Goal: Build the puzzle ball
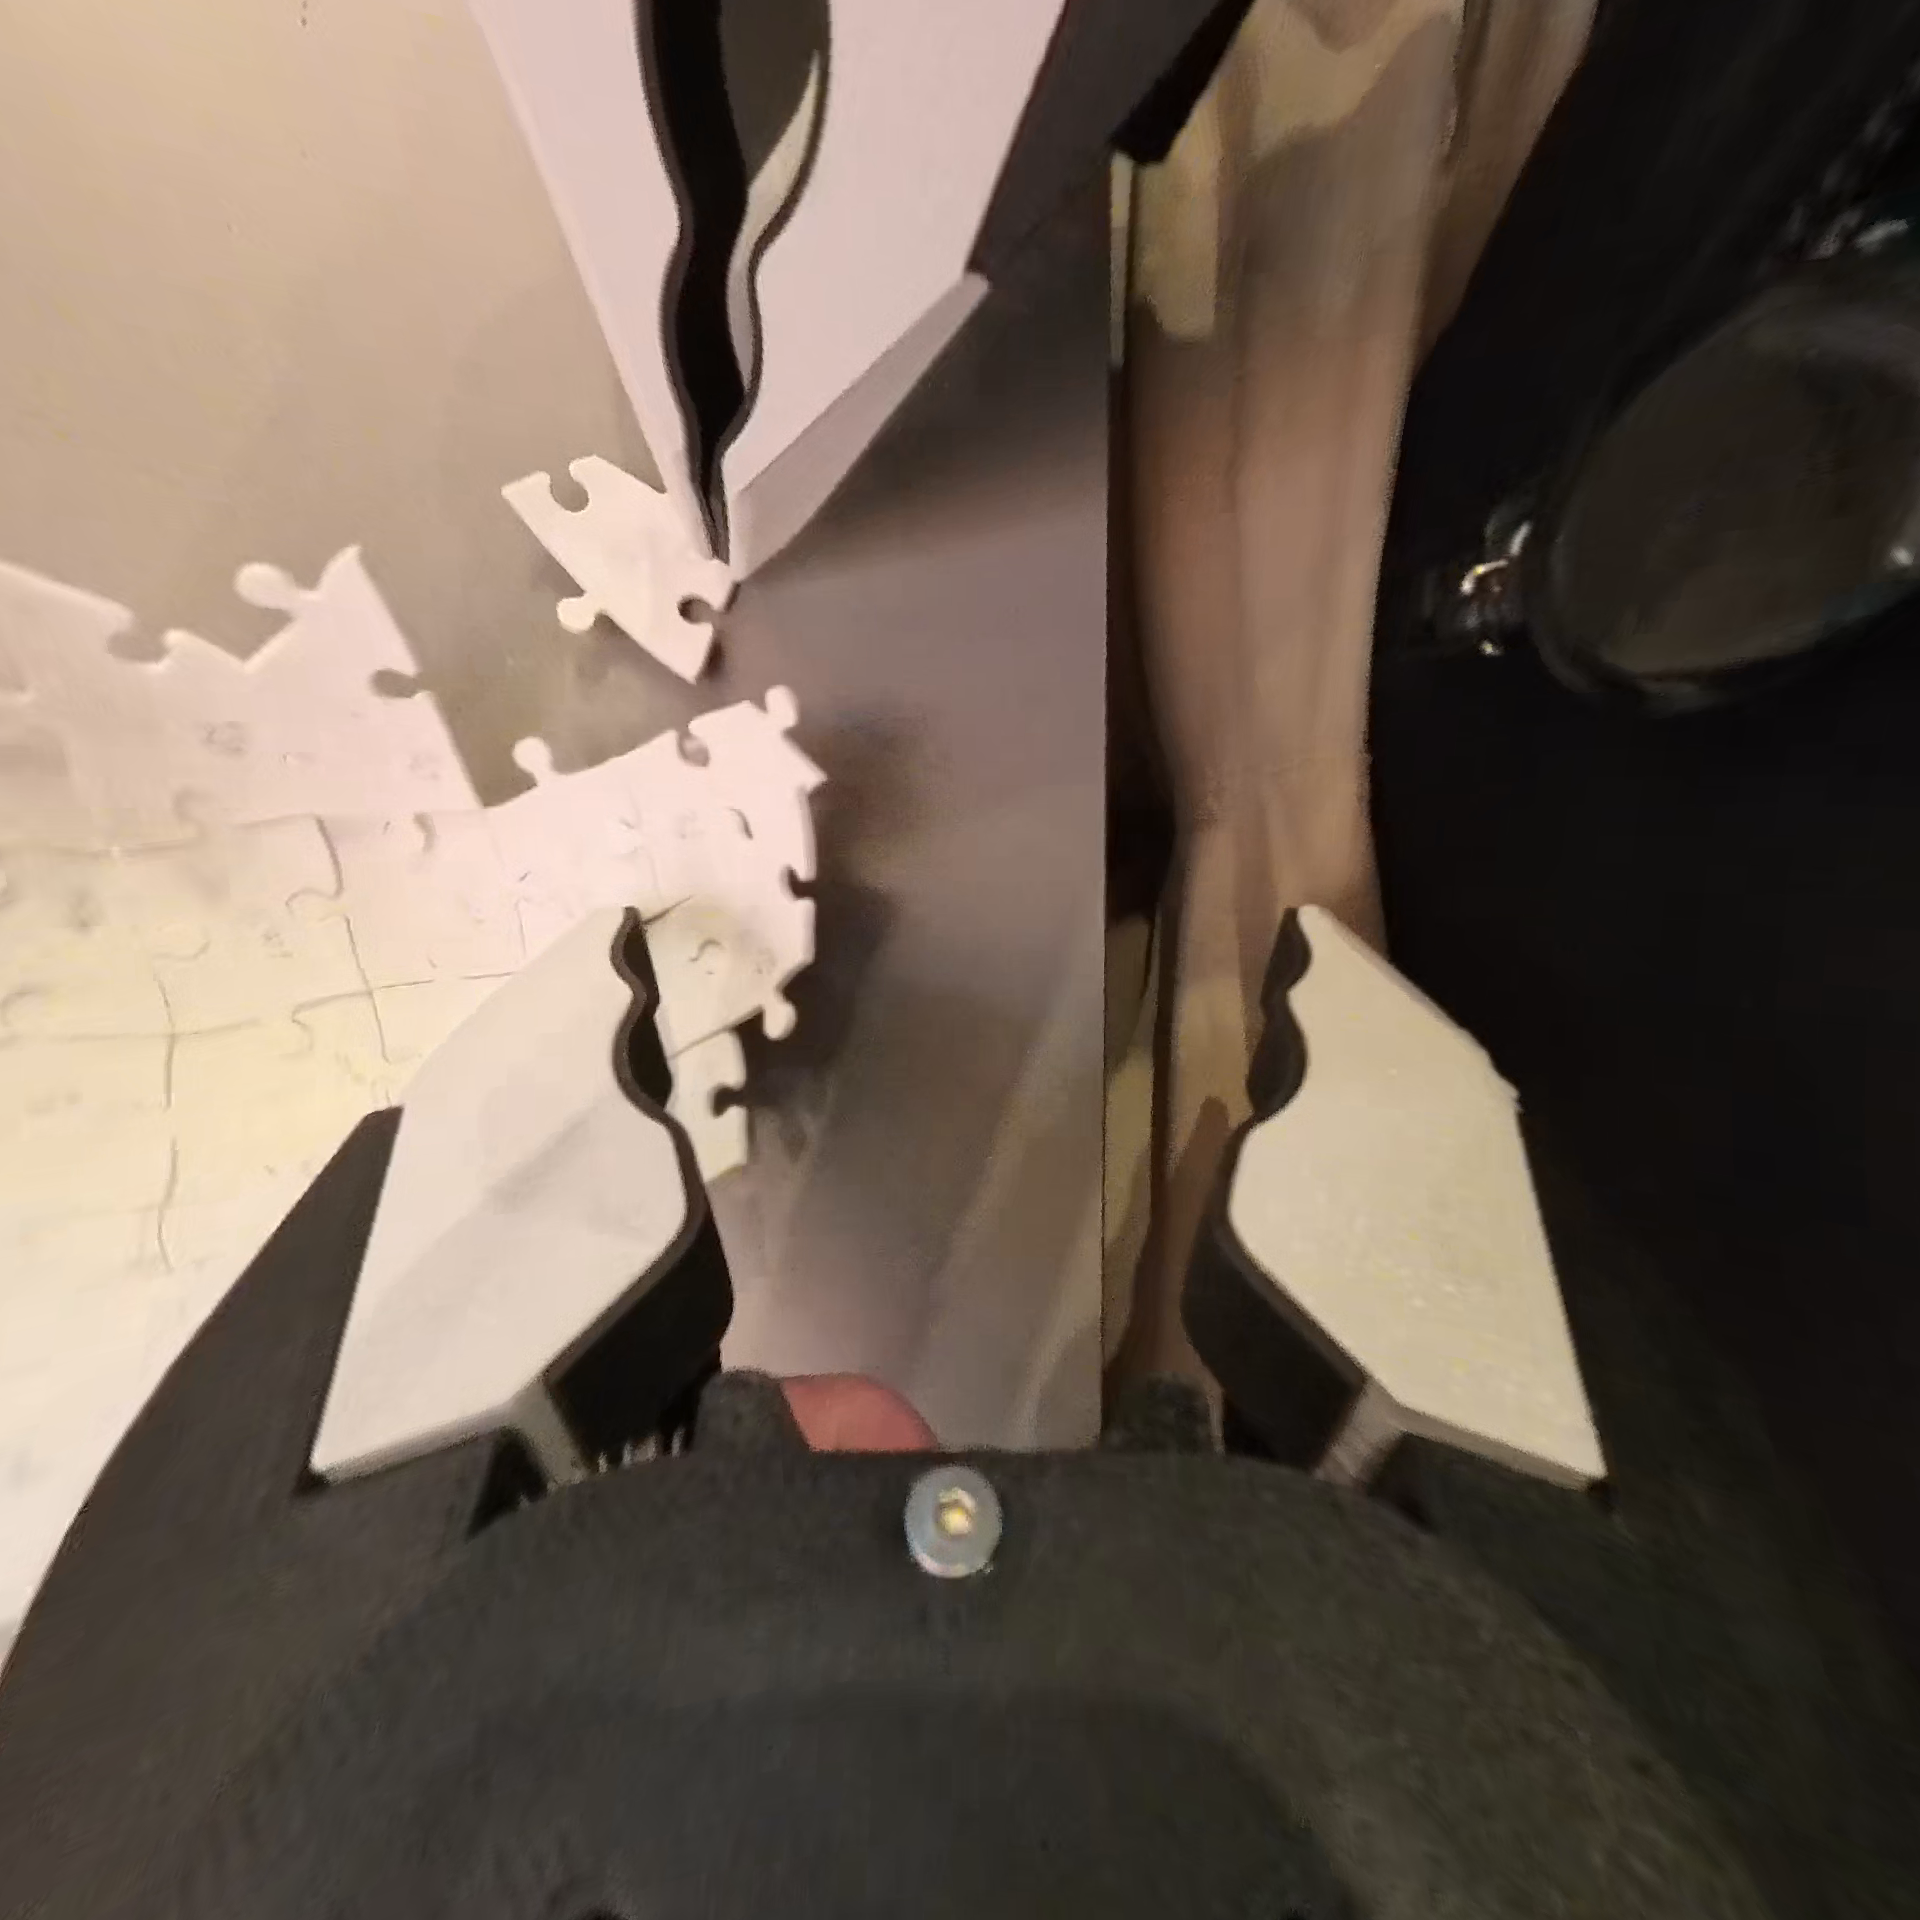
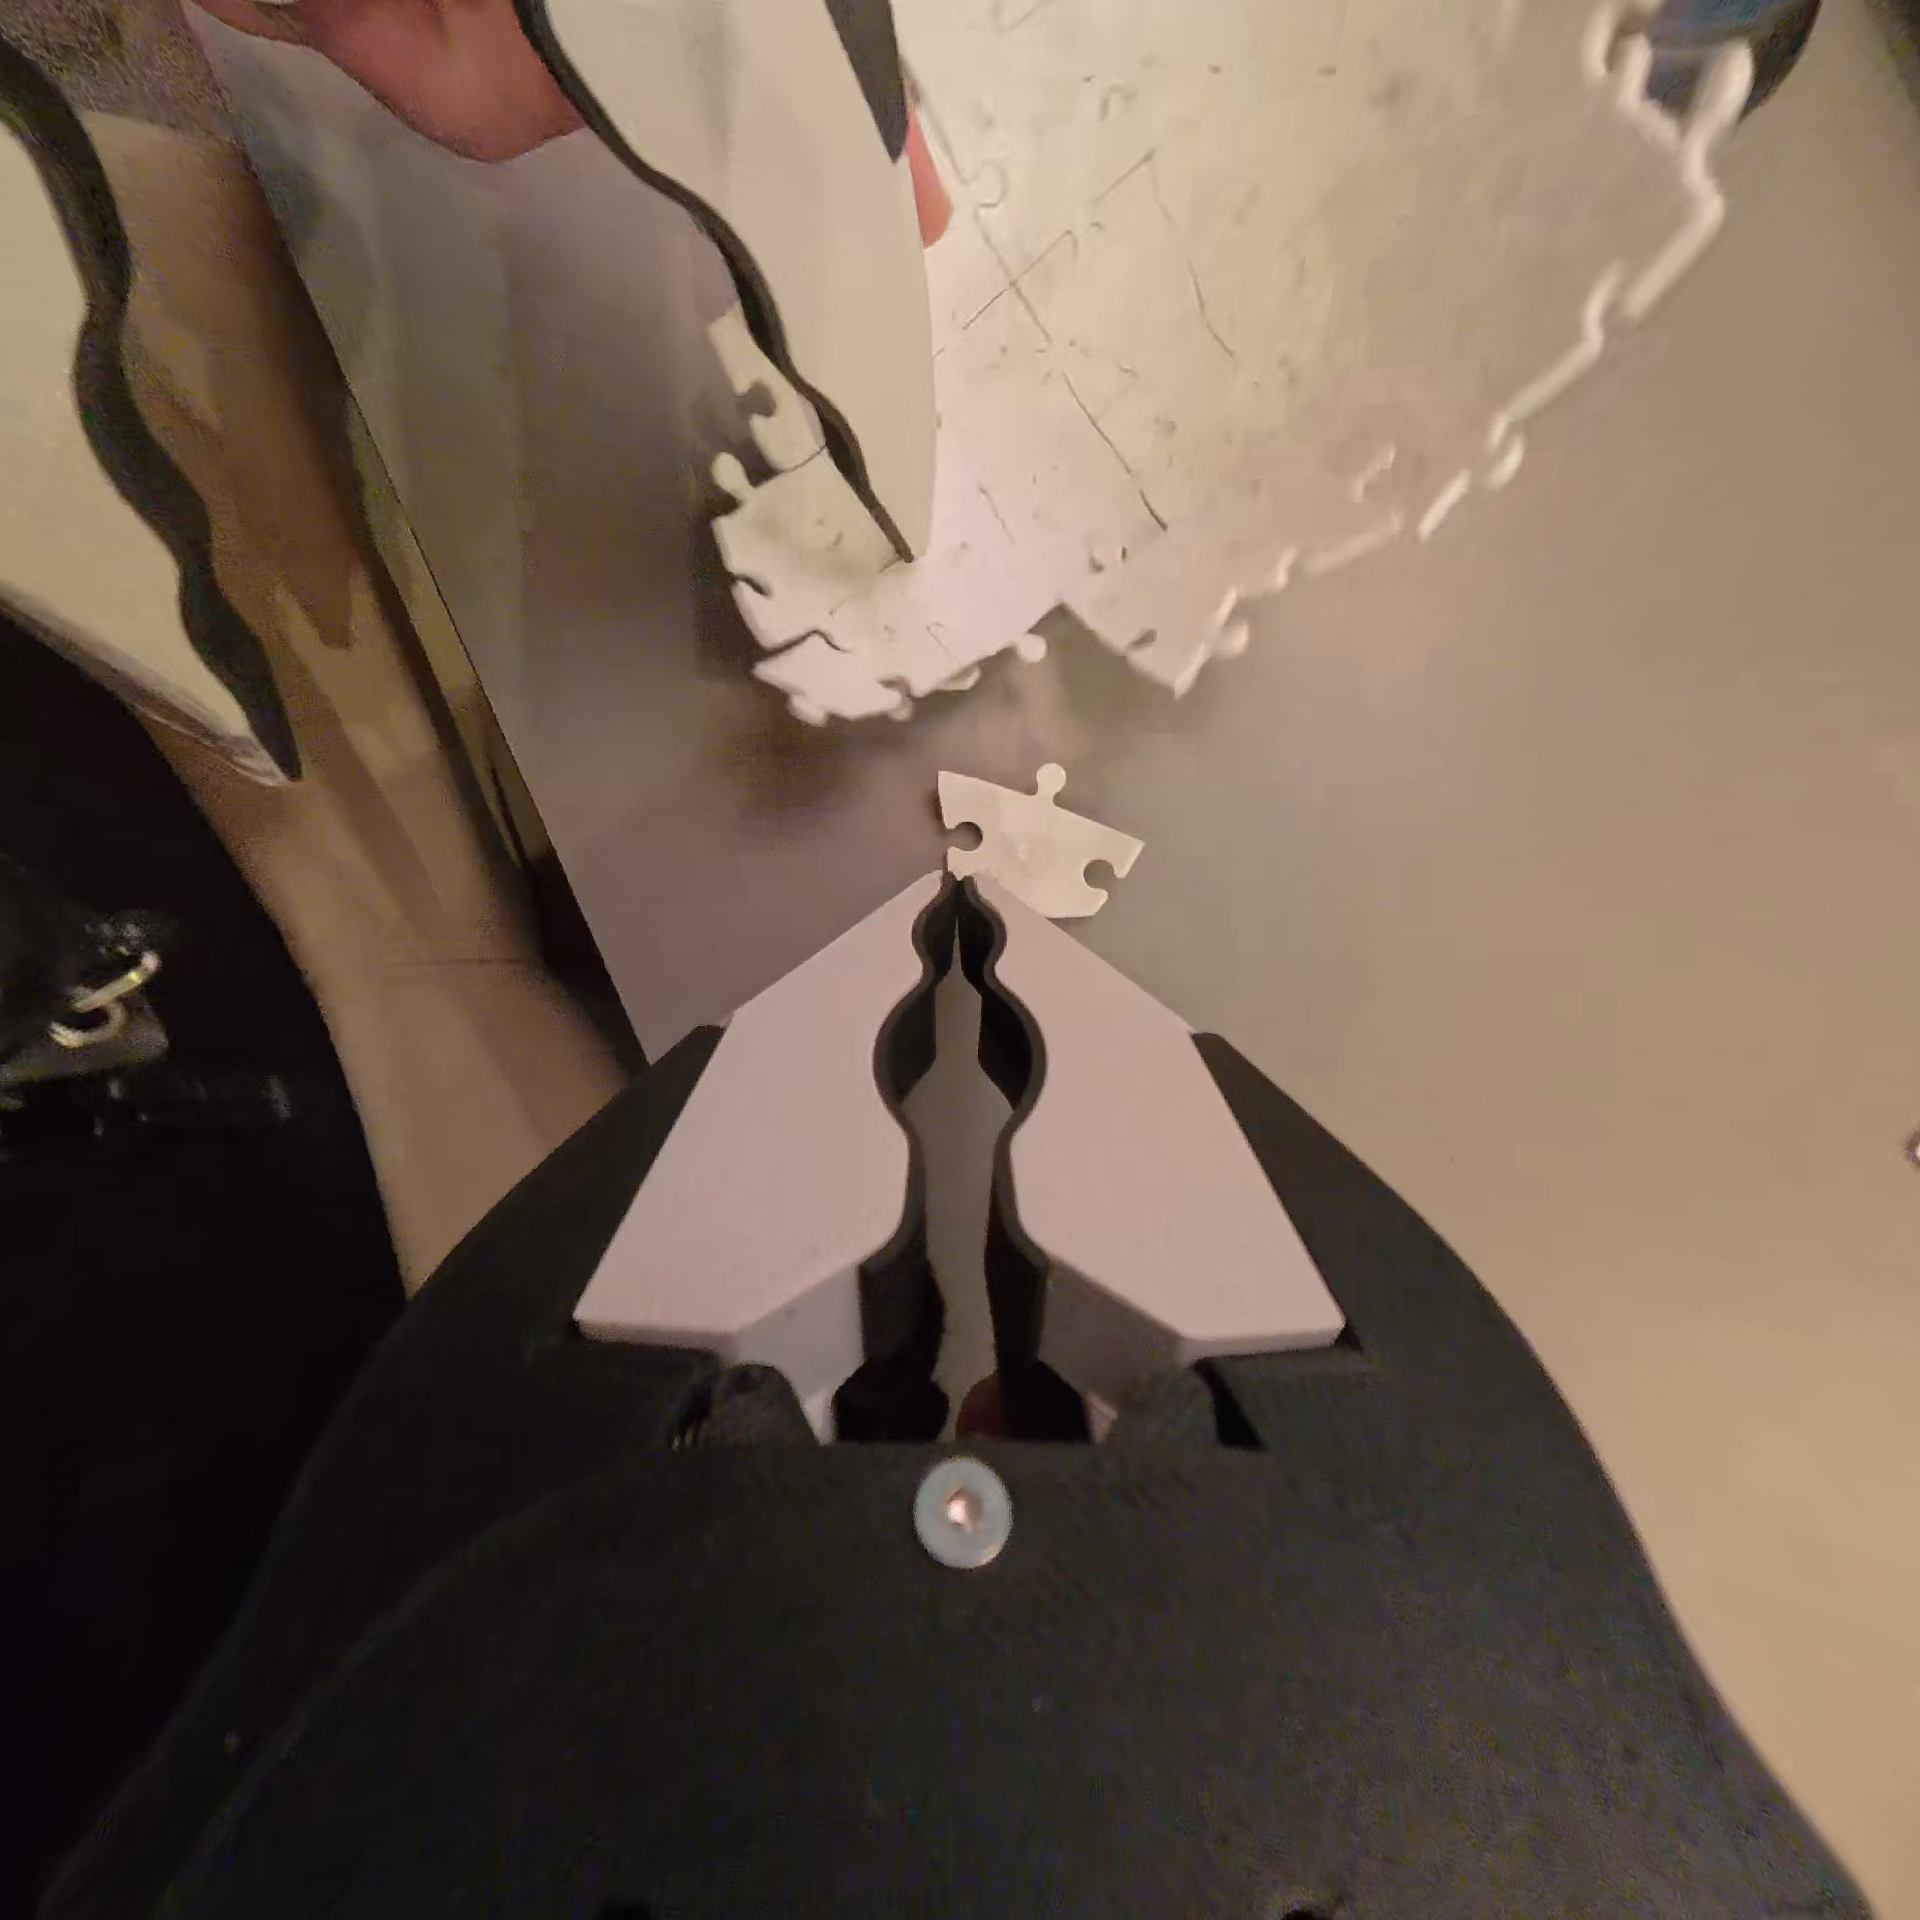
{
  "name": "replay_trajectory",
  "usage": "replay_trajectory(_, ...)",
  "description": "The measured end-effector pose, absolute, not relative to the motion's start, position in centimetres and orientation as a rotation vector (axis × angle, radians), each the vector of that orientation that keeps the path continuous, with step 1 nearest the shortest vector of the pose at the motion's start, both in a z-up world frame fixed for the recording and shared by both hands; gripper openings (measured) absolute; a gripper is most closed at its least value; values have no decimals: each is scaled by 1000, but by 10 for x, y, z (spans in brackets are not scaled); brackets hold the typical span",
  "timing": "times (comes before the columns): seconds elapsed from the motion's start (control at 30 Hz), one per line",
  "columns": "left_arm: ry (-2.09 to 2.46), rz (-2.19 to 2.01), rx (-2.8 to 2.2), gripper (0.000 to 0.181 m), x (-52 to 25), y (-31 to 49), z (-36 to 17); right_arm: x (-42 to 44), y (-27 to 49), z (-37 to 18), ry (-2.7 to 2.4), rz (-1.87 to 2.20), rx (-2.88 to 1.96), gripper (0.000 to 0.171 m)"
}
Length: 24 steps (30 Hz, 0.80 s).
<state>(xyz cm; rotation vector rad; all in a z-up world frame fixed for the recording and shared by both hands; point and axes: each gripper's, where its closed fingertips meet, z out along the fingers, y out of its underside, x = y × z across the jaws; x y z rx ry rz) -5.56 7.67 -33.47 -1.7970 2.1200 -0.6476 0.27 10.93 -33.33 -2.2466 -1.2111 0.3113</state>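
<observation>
Right wrist view is showing the right gripper [image 2: 957, 883] pinching a loose puzzle piece [image 2: 1039, 844] by its corner, just short of the half-built ball's [image 2: 1195, 343] jagged edge; the left gripper [image 1: 961, 935], gaping empty, is hovering beside it near the desk [image 1: 935, 520] edge.

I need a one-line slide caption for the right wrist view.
Right gripper, shut on a loose white puzzle piece, carries it toward the partly assembled puzzle shell.

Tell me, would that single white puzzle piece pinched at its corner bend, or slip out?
The loose piece looks thin but rigid: it juts out flat from the right gripper without drooping. Probably light for its size. Only one corner sits between the shut tips, so it could pivot or slip if pressed hard against the assembled shell.
</observation>
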Motion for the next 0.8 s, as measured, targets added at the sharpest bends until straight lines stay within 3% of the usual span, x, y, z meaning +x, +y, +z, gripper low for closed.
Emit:
replay_trajectory(0.43,2137,-544,-1774,107,-42,83,-339,20,127,-316,-1123,394,-2210,0)
replay_trajectory(0.67,2127,-577,-1762,106,-42,83,-339,22,121,-329,-1273,394,-2199,50)
replay_trajectory(0.73,2130,-577,-1755,106,-42,83,-339,19,121,-331,-1311,404,-2174,50)
replay_trajectory(0.8,2132,-580,-1752,106,-43,83,-339,19,125,-333,-1319,395,-2174,37)
